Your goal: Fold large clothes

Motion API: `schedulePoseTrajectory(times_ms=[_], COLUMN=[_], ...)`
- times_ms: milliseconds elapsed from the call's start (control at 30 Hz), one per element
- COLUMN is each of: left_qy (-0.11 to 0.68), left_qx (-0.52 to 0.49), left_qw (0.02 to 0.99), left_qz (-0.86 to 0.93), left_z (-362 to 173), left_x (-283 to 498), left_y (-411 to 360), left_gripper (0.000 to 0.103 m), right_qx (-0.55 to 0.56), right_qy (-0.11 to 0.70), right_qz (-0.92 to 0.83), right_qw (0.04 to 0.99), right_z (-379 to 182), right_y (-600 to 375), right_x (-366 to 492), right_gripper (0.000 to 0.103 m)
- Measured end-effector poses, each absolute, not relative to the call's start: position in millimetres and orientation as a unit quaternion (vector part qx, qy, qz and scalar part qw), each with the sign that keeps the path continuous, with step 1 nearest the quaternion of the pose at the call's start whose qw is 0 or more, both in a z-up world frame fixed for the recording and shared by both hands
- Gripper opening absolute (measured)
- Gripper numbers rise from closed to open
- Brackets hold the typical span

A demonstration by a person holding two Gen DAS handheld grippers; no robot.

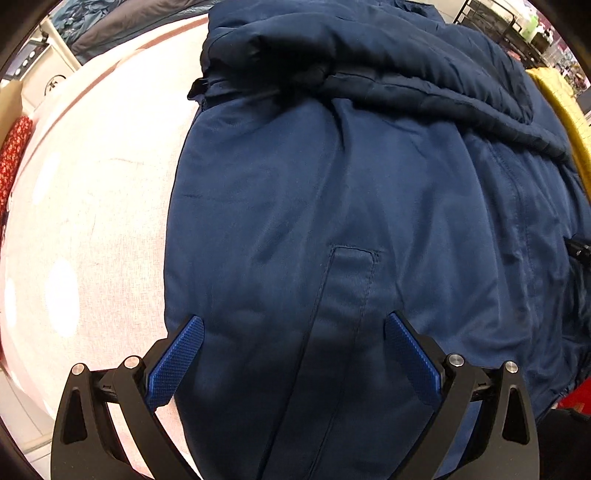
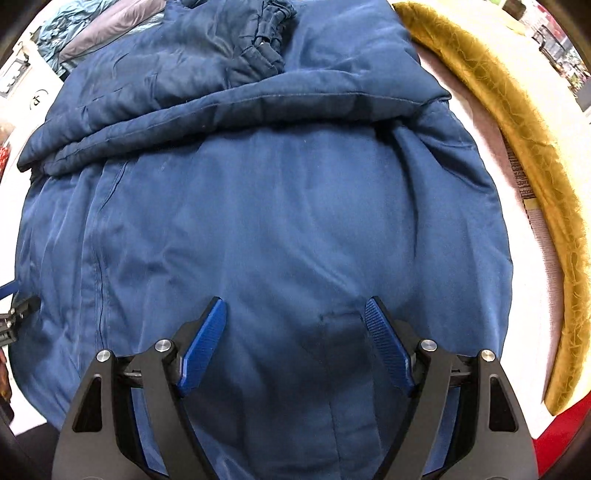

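**Navy jacket spread on the pale table, both grippers wide above it**

Left wrist view, left to right: red patterned cloth [image 1: 13, 155] lay at the far left edge. Next came the bare pale table surface [image 1: 92, 206], pinkish white. The navy jacket [image 1: 332, 192] covered the middle and right of that surface, its left edge running down beside the bare part. A folded-over layer lay across the jacket's far end. A stitched vent showed in the near panel. The left gripper [image 1: 293, 325] hung over that near panel, jaws spread wide, nothing between the blue pads [image 1: 177, 362]. A mustard-yellow garment [image 1: 569, 122] lay at the far right, just beside the jacket.

Right wrist view, left to right: teal and grey fabric [image 2: 85, 33] was piled at the far upper left. The jacket [image 2: 277, 206] filled the centre, with a gathered cuff on its far fold. The right gripper [image 2: 295, 306] stood over the near hem, jaws wide apart, gripping nothing. The mustard garment [image 2: 524, 140] curved along the jacket's right side.
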State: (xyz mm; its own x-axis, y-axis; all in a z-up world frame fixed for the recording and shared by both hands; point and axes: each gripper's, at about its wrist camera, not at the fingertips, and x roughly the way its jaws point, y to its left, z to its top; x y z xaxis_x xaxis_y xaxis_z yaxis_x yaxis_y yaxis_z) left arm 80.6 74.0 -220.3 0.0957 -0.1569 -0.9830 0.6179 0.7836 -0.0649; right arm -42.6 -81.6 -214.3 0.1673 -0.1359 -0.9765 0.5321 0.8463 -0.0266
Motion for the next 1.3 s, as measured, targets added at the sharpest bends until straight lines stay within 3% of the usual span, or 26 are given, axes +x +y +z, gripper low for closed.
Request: schedulePoseTrajectory(times_ms=[500,667,933,1233,1300], left_qy=[0.632,0.639,0.676,0.708,0.707], left_qx=[0.115,0.091,0.029,0.025,0.032], left_qw=[0.727,0.724,0.678,0.612,0.606], left_qz=[-0.242,-0.243,-0.286,-0.352,-0.363], left_z=[-197,-198,-215,-230,-228], left_x=[99,108,108,64,60], left_y=[192,220,233,229,230], left_gripper=[0.097,0.097,0.096,0.092,0.087], right_qx=[0.167,0.205,0.318,0.326,0.328], right_qy=[0.572,0.563,0.571,0.587,0.583], right_qz=[-0.203,-0.232,-0.206,-0.160,-0.171], right_qw=[0.777,0.767,0.729,0.724,0.723], right_z=[-166,-158,-185,-187,-182], right_y=[-89,-141,-171,-159,-165], right_x=[-115,-122,-155,-187,-198], right_gripper=[0.077,0.077,0.077,0.077,0.077])
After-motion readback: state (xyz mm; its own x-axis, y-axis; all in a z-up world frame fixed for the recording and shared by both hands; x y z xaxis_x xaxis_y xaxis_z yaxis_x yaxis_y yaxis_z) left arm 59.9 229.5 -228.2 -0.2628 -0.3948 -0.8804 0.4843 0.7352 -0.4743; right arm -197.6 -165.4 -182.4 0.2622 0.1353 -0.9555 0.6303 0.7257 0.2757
